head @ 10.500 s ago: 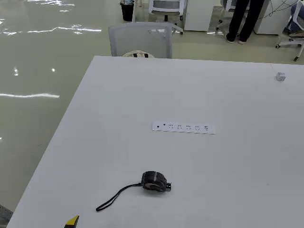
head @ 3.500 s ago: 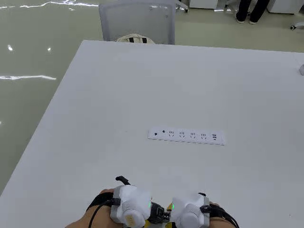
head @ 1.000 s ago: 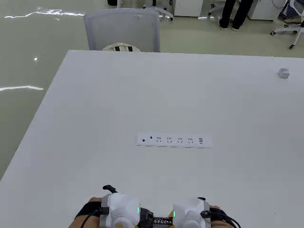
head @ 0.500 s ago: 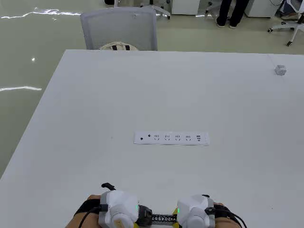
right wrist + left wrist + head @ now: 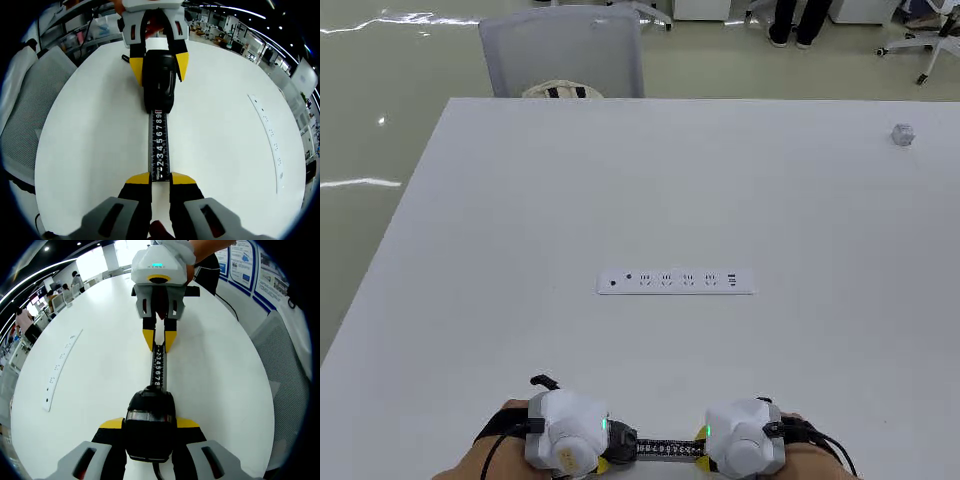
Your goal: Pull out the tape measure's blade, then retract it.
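Observation:
My left gripper [image 5: 150, 424] is shut on the black tape measure case [image 5: 150, 419], seen close in the left gripper view. A short length of black blade [image 5: 160, 145] with white numbers runs from the case [image 5: 160, 85] to my right gripper [image 5: 160, 178], which is shut on the blade's end. In the head view both grippers sit at the table's near edge, left gripper [image 5: 605, 452] and right gripper [image 5: 705, 450], with the blade [image 5: 665, 448] stretched between them just above the white table [image 5: 620, 180].
A white power strip [image 5: 675, 281] lies flat mid-table. A small crumpled object [image 5: 902, 134] rests far right. A grey chair [image 5: 562, 50] stands at the far edge. A person's legs [image 5: 790, 22] show beyond the table.
The two grippers have drawn apart sideways, and more blade shows between them than half a second ago. The head camera has tilted slightly.

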